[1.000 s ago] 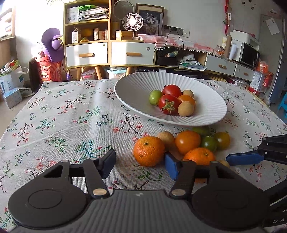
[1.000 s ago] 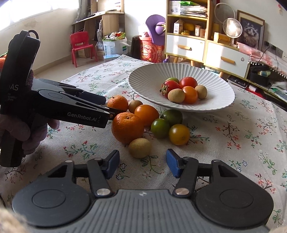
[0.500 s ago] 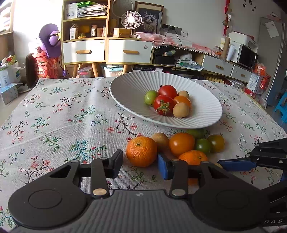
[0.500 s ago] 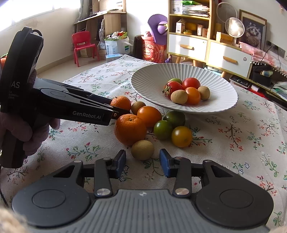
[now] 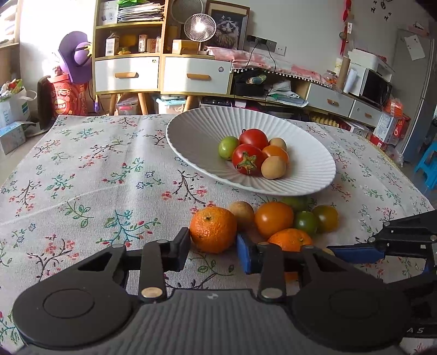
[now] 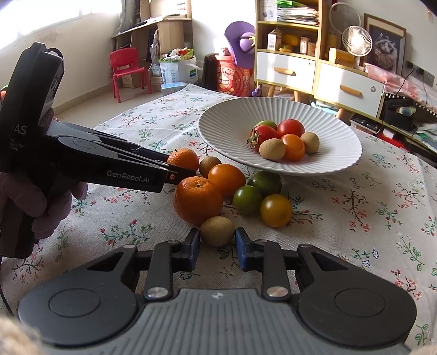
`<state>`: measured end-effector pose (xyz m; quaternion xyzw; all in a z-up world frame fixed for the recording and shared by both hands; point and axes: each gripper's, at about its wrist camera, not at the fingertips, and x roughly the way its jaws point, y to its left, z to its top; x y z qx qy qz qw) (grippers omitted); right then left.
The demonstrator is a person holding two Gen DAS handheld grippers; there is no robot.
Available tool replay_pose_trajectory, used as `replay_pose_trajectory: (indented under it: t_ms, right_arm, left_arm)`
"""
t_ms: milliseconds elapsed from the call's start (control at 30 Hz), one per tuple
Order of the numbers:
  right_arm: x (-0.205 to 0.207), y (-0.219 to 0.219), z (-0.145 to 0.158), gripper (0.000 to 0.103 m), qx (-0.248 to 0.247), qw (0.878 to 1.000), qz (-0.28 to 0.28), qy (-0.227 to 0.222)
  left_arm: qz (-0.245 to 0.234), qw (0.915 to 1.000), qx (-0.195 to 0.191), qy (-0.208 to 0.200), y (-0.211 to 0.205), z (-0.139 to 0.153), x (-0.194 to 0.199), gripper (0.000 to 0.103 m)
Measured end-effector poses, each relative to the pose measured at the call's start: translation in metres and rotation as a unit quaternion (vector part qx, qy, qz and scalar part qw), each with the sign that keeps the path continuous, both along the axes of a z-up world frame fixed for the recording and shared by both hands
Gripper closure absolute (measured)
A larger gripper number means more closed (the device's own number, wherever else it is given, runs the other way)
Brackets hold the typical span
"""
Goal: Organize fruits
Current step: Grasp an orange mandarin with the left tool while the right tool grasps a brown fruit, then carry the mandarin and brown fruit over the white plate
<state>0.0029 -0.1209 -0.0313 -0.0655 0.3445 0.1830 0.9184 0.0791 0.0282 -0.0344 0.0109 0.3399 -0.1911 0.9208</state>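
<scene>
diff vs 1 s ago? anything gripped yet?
Both grippers moved forward and narrowed. The left gripper now flanks a tangerine; the right gripper flanks a small brown fruit. Firm grip on either is unclear. The plate and the other fruit stayed put.

Bright daylight from window (image 6: 54, 16) at left; fan lamp (image 5: 200, 26) glares; fisheye bends edges; focus sharp.
</scene>
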Motion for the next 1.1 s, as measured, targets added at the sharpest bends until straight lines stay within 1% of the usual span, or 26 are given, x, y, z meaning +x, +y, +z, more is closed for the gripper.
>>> replay_pose_trajectory:
  t_ms: [333,500,800,1100]
  right_arm:
    - [0.000,-0.003,0.003,0.078,0.000,1.000,-0.001,0.003]
    - [0.001,-0.006,0.008,0.078,0.004,1.000,-0.005,-0.001]
    - [0.002,-0.010,0.020,0.078,0.010,1.000,-0.009,-0.016]
    - [0.007,-0.020,0.035,0.078,0.022,0.999,-0.029,-0.036]
  left_arm:
    - [0.005,0.9999,0.001,0.012,0.002,0.003,0.000,0.071]
    - [0.012,0.9997,-0.011,0.021,0.005,0.007,0.000,0.071]
    - [0.013,0.9996,-0.018,0.015,0.004,0.021,-0.003,0.071]
    - [0.015,0.9994,-0.031,0.010,0.002,0.039,0.000,0.071]
